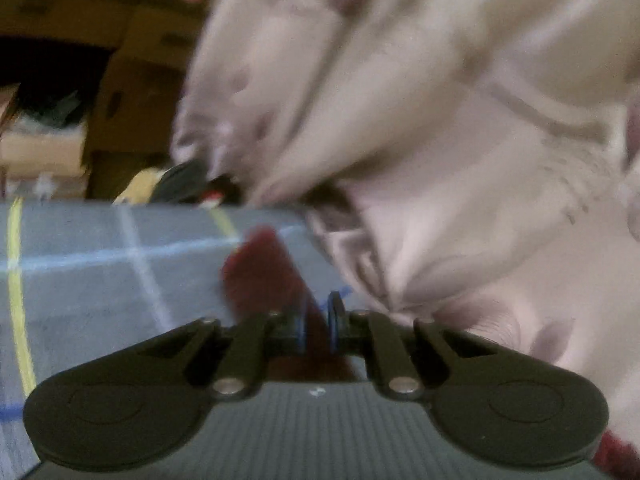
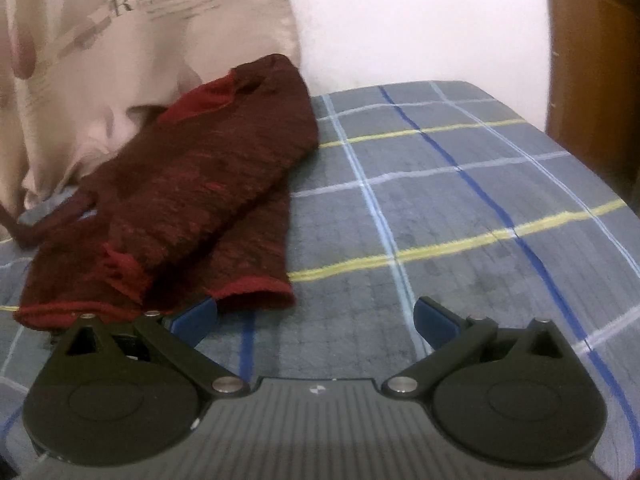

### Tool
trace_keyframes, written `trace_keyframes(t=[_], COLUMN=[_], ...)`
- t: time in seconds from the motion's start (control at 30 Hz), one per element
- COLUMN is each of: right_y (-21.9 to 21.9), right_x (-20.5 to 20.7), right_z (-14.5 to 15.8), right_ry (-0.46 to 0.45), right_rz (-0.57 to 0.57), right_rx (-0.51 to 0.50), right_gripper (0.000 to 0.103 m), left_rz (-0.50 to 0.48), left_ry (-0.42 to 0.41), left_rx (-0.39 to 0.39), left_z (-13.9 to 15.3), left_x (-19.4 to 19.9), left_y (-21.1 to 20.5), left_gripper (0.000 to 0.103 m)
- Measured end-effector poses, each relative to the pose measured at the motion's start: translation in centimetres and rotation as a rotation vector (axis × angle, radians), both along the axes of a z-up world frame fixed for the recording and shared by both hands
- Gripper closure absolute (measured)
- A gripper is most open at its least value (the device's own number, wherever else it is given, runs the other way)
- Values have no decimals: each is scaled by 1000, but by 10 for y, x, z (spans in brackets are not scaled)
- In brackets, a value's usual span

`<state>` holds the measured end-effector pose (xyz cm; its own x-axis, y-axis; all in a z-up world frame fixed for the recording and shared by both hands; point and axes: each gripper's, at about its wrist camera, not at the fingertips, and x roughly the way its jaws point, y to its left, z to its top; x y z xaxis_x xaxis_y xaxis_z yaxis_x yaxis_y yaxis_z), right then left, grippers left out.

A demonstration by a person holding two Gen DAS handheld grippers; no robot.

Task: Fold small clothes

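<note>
Pinching maroon garment between left fingers.

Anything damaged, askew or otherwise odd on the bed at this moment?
Yes: the dark red knit garment lies skewed, its top against the beige pillow. Near its lower hem a patch of frayed red threads sticks out like a tear. The left gripper is shut on red fabric; the right gripper is open.
</note>
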<state>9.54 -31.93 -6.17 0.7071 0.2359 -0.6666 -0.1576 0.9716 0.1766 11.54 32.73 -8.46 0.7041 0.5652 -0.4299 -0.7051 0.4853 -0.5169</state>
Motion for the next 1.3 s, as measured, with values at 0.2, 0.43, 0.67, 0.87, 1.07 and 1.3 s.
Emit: trace_keyframes(t=[0.2,0.43,0.67,0.87,1.07,1.3], right_y=[8,68,120,87,-57,-236], right_x=[0,-3,16,44,133,245], right_z=[25,46,21,49,145,126], right_ry=[-95,-229,-248,-196,-285,-119], right_rz=[56,298,482,497,132,-290], right_rx=[26,-33,-341,-277,-42,70], right_gripper=[0,0,29,89,93,91], left_rz=[-106,-379,-496,-486,-487,-473], left_ry=[-52,-15,-18,-57,-40,-46], left_rx=[-59,-172,-188,-167,-98,-88], left_z=[5,-18,-58,-57,-52,-50], left_x=[-44,-52,-52,-56,-54,-54], left_y=[-35,-126,-184,-183,-192,-193], left_gripper=[92,86,86,65,48,44])
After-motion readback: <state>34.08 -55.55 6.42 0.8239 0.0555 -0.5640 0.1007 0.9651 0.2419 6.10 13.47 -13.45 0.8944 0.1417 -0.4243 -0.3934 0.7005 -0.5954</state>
